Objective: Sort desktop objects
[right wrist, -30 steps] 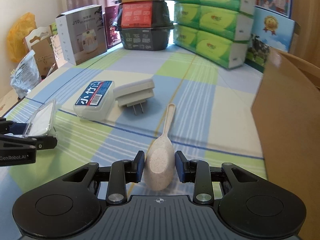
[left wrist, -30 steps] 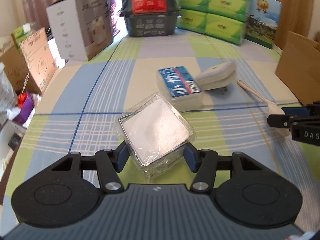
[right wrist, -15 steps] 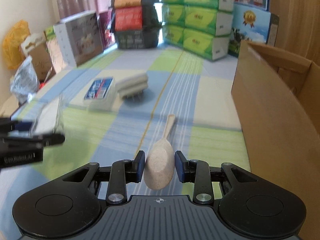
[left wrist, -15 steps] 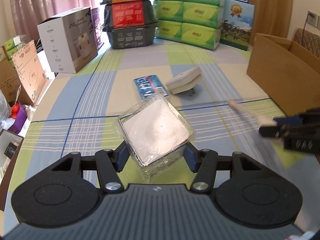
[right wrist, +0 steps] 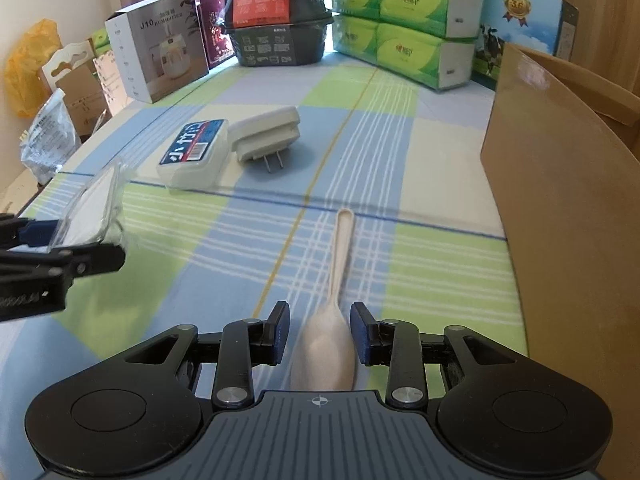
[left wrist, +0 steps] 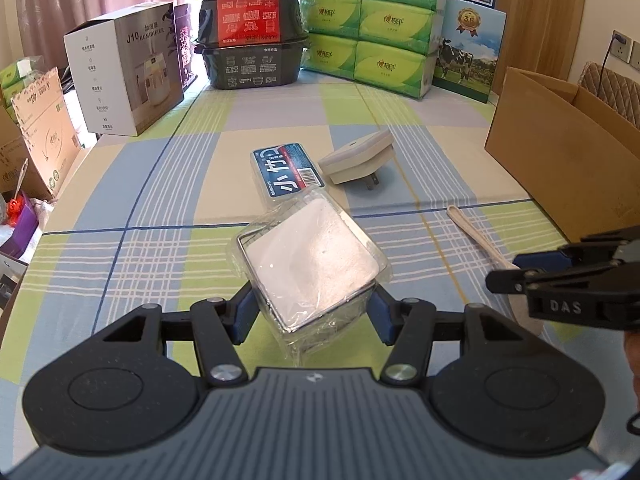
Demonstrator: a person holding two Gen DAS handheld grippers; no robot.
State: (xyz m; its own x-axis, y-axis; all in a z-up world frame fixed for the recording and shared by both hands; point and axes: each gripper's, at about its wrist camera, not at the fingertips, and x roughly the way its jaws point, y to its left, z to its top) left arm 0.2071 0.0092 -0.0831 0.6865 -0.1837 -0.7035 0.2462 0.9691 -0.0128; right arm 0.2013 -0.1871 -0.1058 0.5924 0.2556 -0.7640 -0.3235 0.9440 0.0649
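My left gripper [left wrist: 312,314] is shut on a clear plastic box [left wrist: 312,264] with white filling, held tilted above the checked tablecloth. The right wrist view shows that box [right wrist: 96,204] at the far left. A beige spoon [right wrist: 340,256] lies on the cloth with its handle pointing away. Its bowl sits between the pads of my right gripper [right wrist: 320,332], and a strip of cloth shows on each side, so the pads do not touch it. From the left wrist, the right gripper [left wrist: 508,270] hovers over the spoon [left wrist: 476,236].
A blue-labelled plastic case [left wrist: 286,170] and a grey plug adapter [left wrist: 358,156] lie mid-table. An open cardboard box [right wrist: 560,200] stands close on the right. A humidifier carton [left wrist: 124,84], stacked food trays [left wrist: 252,32] and green tissue packs [left wrist: 372,28] line the far edge.
The right gripper lifted the spoon and carried it toward the cardboard box; now the spoon rests on the cloth, free of the pads. The left gripper has risen and drawn back with the clear box.
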